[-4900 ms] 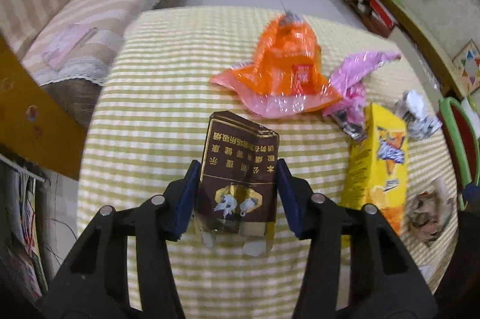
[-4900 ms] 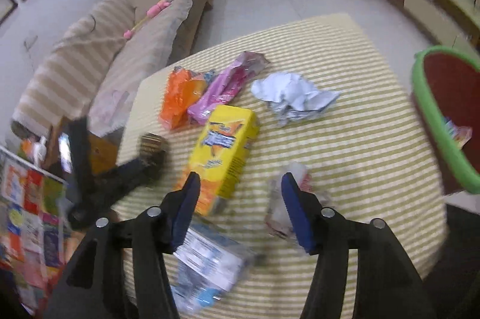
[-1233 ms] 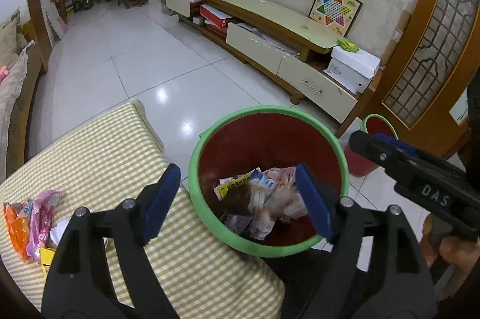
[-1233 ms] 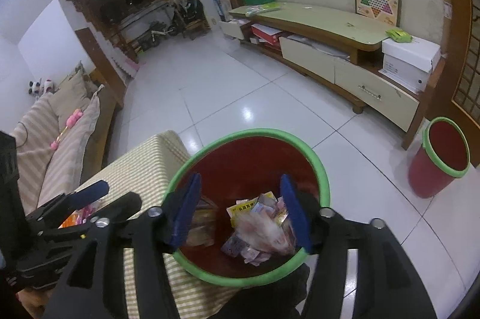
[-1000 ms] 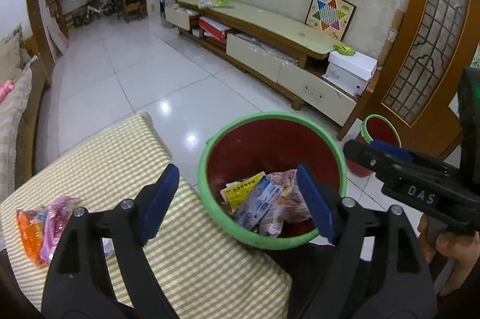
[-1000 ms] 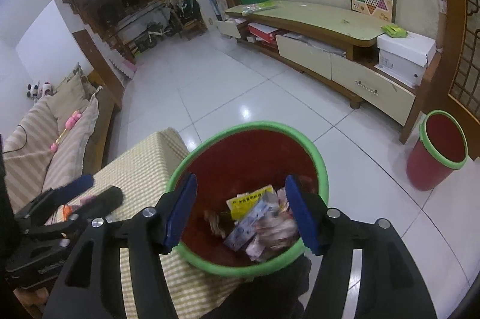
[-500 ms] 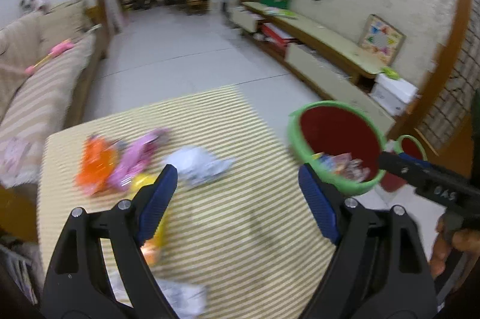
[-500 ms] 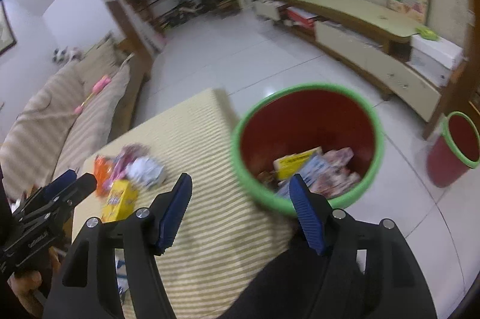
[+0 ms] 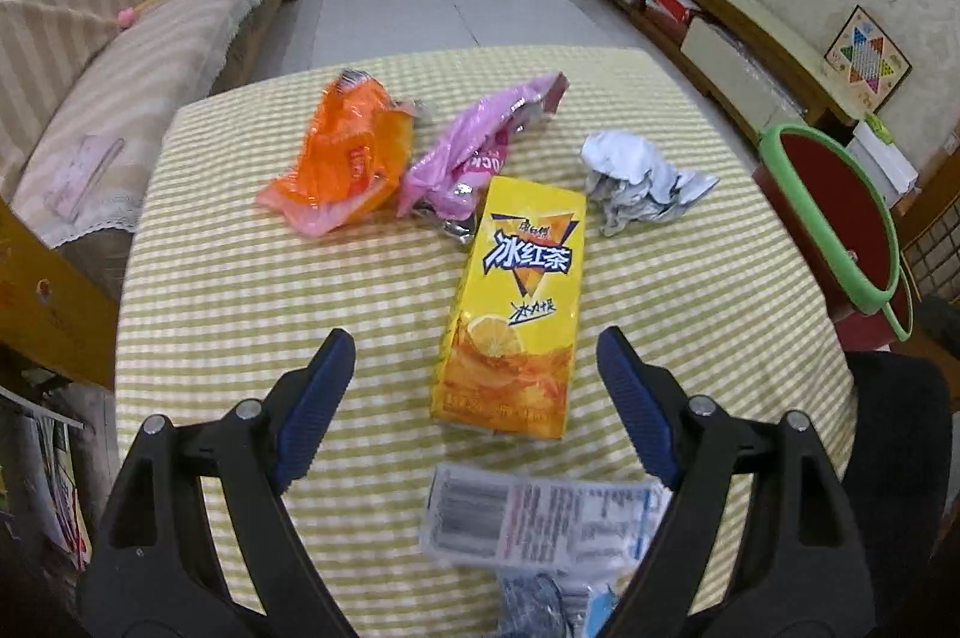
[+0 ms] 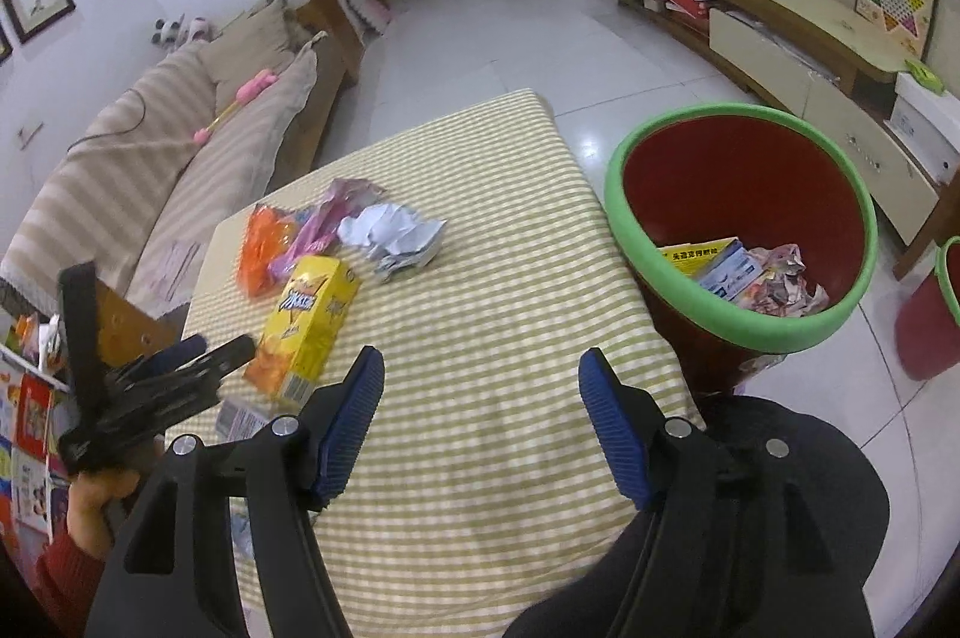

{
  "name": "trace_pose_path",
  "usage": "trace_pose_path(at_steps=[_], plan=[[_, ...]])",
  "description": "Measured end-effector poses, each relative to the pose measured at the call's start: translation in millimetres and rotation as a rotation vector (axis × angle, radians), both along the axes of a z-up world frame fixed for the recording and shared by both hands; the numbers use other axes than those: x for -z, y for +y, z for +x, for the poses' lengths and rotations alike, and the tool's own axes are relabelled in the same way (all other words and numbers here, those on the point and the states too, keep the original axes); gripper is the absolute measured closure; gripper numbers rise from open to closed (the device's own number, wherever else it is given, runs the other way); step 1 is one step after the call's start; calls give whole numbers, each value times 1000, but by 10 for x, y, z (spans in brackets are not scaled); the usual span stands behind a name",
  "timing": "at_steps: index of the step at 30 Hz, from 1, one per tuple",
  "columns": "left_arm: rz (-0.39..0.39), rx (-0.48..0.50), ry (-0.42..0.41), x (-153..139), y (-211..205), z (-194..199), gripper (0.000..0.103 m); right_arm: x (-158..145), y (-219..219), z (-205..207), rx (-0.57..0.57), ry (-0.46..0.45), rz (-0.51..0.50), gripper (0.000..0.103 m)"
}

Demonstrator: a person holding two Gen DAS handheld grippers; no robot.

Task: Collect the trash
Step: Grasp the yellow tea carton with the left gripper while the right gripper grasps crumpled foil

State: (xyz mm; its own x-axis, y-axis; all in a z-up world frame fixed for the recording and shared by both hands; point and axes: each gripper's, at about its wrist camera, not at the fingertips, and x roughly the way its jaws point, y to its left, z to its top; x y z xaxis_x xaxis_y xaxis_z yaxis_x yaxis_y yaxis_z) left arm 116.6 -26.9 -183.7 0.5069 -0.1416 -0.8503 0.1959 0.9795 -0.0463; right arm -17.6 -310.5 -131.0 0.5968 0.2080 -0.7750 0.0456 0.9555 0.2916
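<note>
Left wrist view: set behind the left hand-held gripper (image 9: 474,386), angled steeply down, close over the near edge of the table (image 9: 240,290), facing its far edge and the sofa beyond. Right wrist view: behind the right hand-held gripper (image 10: 480,410), higher and farther back, near the table's right edge. Shared by both: the tabletop, yellow carton (image 9: 516,302), red bin (image 10: 738,218).

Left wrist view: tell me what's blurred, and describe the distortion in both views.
Left wrist view: the white label wrapper at the bottom is smeared, while the yellow tea carton prints sharp; the table edges bow outward. Right wrist view: mostly sharp, fisheye corners black, the green bin rim bulges.
</note>
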Motion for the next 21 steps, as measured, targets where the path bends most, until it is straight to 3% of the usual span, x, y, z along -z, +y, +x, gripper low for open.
trace_pose_path(at_steps=[6, 8, 9, 10, 16, 18, 21], plan=[[68, 81, 58, 270, -250, 300, 23, 17, 58, -22, -16, 14, -14, 37], [89, 79, 81, 361, -263, 382, 30, 4, 62, -38, -23, 12, -17, 37], [75, 82, 88, 374, -255, 404, 42, -9, 68, -37, -28, 11, -18, 37], [58, 79, 90, 372, -242, 411, 44, -13, 70, -33, -33, 10, -22, 37], [5, 21, -29, 7, -17, 145, 45, -14, 177, 174, -110, 9, -67, 37], [-23, -1, -63, -144, 71, -5, 45, 1, 264, 318, -148, 4, -85, 30], [-75, -43, -92, -310, 218, -201, 45, 52, 433, 572, -196, -2, -111, 29]])
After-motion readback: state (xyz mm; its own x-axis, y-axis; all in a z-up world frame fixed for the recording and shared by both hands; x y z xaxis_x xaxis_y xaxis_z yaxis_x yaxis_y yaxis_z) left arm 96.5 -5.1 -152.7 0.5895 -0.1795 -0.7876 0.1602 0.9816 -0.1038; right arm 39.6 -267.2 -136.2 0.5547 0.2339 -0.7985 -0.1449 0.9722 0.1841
